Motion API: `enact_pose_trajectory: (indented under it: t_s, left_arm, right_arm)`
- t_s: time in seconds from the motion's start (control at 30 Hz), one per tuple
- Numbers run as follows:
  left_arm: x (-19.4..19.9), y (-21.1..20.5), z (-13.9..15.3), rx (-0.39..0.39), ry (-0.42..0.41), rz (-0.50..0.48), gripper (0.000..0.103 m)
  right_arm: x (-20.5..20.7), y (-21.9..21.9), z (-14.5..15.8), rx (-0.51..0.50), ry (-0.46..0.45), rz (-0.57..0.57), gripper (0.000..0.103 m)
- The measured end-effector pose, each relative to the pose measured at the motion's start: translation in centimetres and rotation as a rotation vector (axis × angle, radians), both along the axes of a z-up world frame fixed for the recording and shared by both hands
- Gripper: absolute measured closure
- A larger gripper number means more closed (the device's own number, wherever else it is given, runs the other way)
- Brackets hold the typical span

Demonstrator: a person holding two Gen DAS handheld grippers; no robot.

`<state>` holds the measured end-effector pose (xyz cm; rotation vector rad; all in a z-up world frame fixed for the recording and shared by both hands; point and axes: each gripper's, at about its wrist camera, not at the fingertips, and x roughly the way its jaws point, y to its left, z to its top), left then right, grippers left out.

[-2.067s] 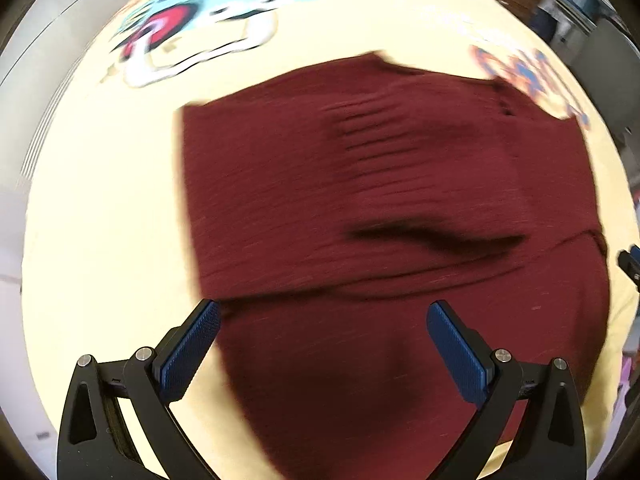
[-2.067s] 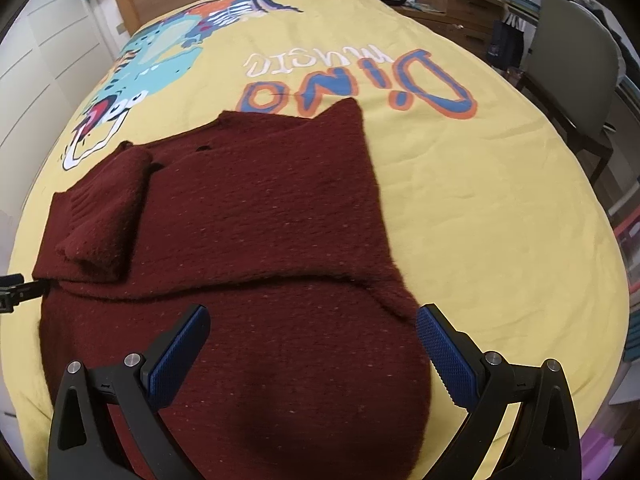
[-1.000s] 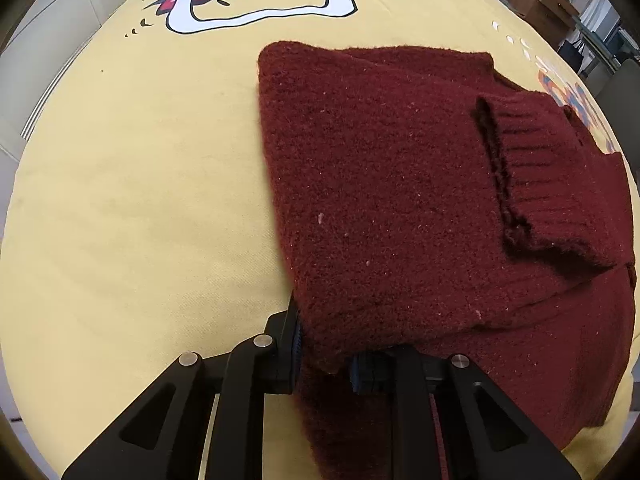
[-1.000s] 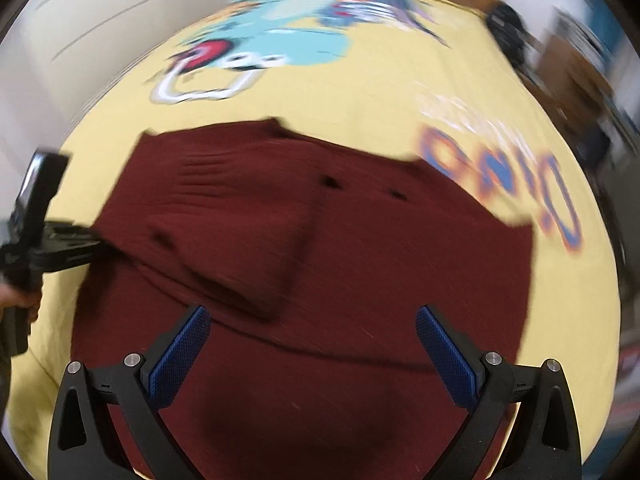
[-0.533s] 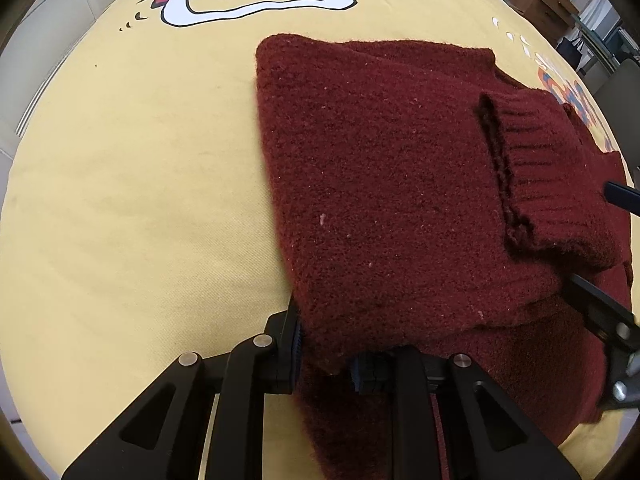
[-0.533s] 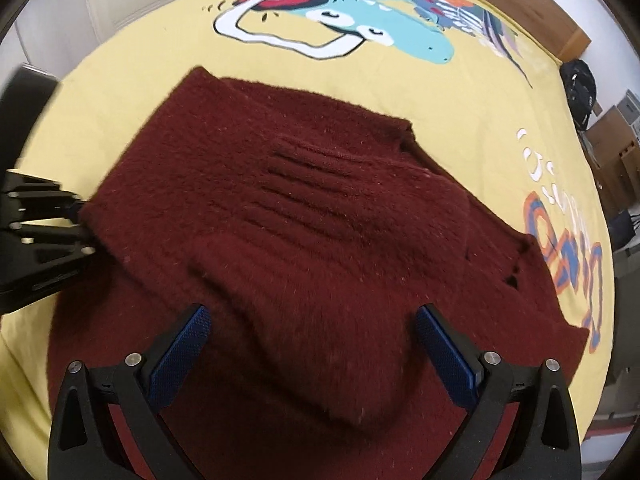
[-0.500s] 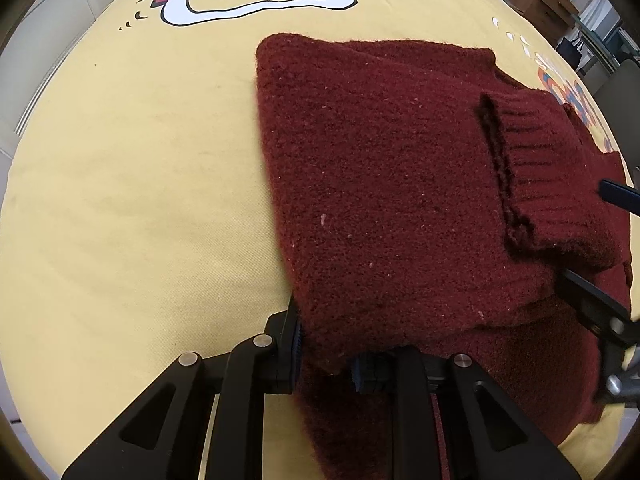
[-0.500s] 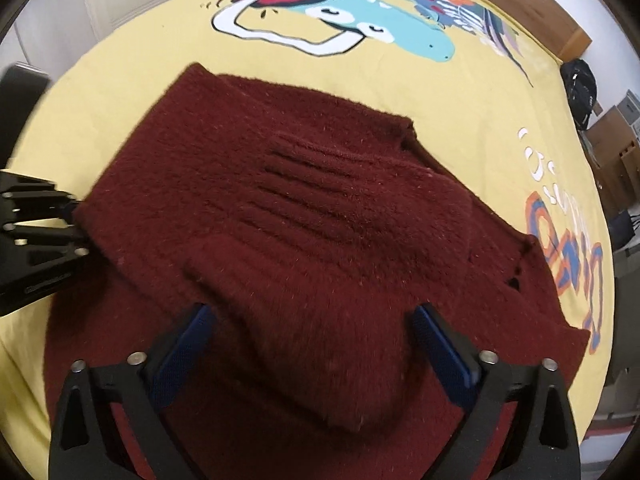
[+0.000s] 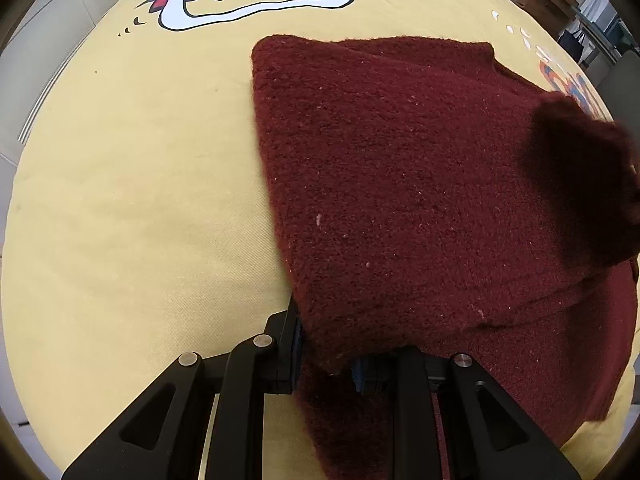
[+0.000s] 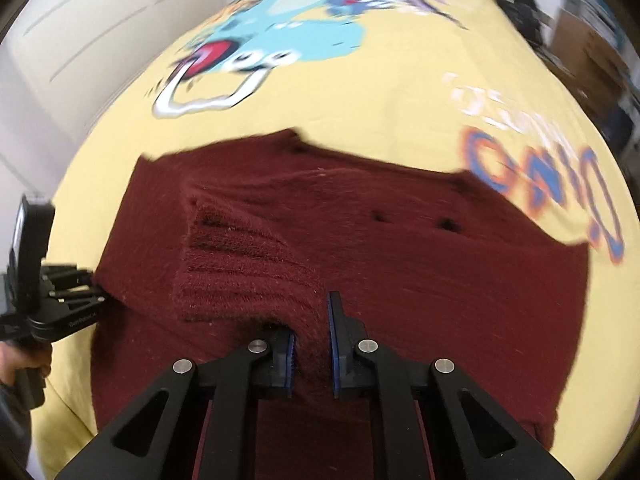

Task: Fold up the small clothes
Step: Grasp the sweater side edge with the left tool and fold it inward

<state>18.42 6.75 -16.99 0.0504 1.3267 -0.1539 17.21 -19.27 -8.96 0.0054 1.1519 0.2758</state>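
Step in hand: sleeve fold on the maroon sweater (image 9: pixel 400 200), which lay flat on the yellow bed cover (image 9: pixel 120 200). Left claw (image 9: pixel 326 360) was clamped on the folded side edge. Right claw (image 10: pixel 311 344), wide open half a second before, had just closed, pinching the ribbed cuff (image 10: pixel 240 268). Next move likely needs the cuff carried across and laid flat.

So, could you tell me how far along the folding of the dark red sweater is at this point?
Partly done: the dark red sweater lies on the yellow bedspread with one side already folded over. In hand: the left gripper pinches the folded edge, and the right gripper has just closed on the ribbed cuff. Left: placing that sleeve and the final folds.
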Motion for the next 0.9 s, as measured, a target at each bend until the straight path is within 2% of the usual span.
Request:
enact_pose_trajectory:
  t_s: [0.23, 0.3, 0.43, 0.7, 0.9]
  left_arm:
    - [0.1, -0.2, 0.4, 0.024, 0.0, 0.009, 0.085]
    - [0.4, -1.7, 0.2, 0.036, 0.0, 0.007, 0.085]
    - [0.4, -2.6, 0.1, 0.048, -0.004, -0.008, 0.085]
    - [0.3, -2.6, 0.3, 0.062, -0.008, -0.02, 0.085]
    - [0.0, -3.7, -0.9, 0.065, -0.005, -0.007, 0.085]
  right_arm:
    - [-1.8, -7.8, 0.5, 0.101, 0.029, -0.161, 0.093]
    - [-2.1, -9.2, 0.0, 0.114, 0.036, -0.195, 0.093]
    - [-2.7, -10.6, -1.3, 0.155, 0.06, -0.237, 0.093]
    - [-3.1, -11.7, -4.2, 0.104, 0.099, -0.261, 0.094]
    - [-3.1, -12.3, -5.1, 0.144, 0.119, -0.285, 0.092]
